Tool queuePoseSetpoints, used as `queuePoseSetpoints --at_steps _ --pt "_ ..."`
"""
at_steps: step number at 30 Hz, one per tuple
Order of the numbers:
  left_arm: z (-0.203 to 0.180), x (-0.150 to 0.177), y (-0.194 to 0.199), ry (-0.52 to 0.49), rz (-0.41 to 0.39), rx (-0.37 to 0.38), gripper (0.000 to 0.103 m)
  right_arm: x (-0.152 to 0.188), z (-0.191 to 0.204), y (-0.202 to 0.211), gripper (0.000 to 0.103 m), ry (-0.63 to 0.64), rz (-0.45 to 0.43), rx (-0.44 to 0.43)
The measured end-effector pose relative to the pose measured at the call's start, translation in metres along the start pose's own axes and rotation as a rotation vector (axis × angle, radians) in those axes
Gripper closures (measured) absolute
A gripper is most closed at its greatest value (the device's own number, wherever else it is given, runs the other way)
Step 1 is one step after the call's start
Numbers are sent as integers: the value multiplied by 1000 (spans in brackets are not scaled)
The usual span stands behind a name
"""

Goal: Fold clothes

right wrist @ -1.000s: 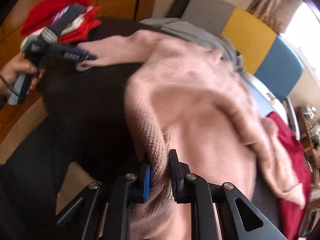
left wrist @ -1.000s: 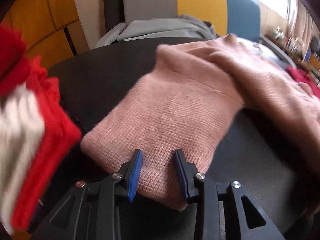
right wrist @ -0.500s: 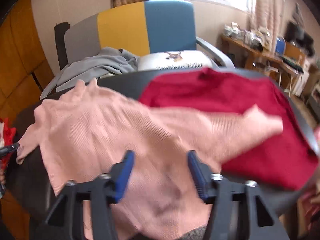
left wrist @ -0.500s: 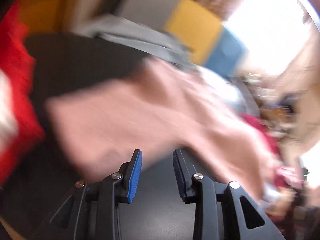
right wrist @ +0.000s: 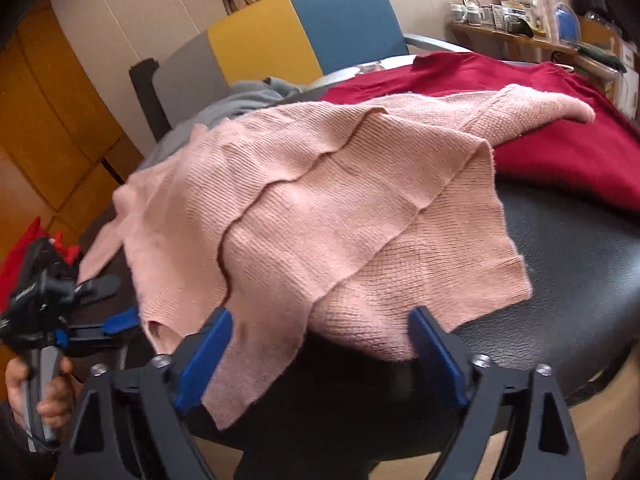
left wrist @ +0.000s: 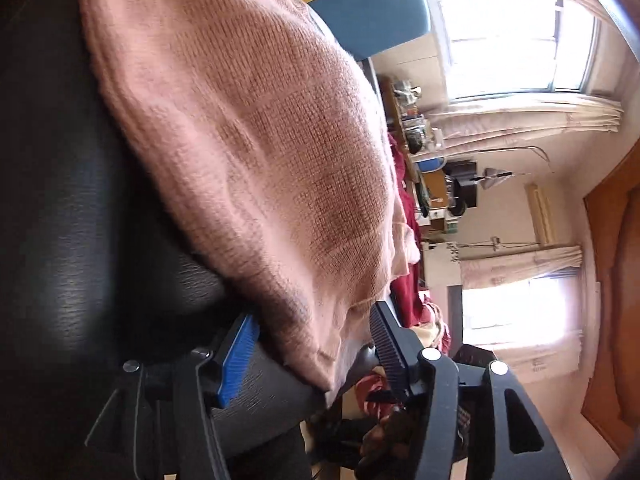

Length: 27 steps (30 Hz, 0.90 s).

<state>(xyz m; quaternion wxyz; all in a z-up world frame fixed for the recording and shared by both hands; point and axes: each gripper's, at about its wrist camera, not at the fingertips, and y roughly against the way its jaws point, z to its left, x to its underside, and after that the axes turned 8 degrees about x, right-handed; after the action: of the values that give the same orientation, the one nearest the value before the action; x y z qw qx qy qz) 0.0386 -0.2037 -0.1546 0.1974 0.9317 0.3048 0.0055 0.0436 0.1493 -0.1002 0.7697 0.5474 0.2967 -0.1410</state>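
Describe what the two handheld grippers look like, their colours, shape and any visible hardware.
Both are black plastic two-finger tools. The right gripper has blue ribbed pads on its fingers, cut-out triangular arms and silver screw heads at the pivots. The left gripper is built the same way; in the right wrist view it also shows a grey handle, held by a hand with a dark cuff at the wrist.

The sweater [right wrist: 320, 208] was a dusty pink knit with fine ribbing, spread over a glossy black counter [right wrist: 568, 248]. Behind it lay a deep crimson garment [right wrist: 560, 128] and a grey one [right wrist: 240, 100]. The chair back [right wrist: 280, 48] ran in blocks of grey, mustard yellow and teal blue (a thin black strip at its edge). The right claw [right wrist: 320, 344] was black with bright blue pads, and so was the left claw [left wrist: 312, 340]. Wall panels [right wrist: 52, 120] were orange-brown wood.
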Motion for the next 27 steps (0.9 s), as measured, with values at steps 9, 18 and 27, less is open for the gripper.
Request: queuePoseSetpoints --at_steps 9,18,27 --pt "-7 -3 -10 21 23 -151 93 2 -5 -6 0 -17 -56 -41" --pt "-24 -2 103 -116 -93 118 95 -4 -31 17 0 -203 -35 -103" --pt "6 17 314 -131 -446 -26 103 -9 -47 49 0 -255 -104 -74"
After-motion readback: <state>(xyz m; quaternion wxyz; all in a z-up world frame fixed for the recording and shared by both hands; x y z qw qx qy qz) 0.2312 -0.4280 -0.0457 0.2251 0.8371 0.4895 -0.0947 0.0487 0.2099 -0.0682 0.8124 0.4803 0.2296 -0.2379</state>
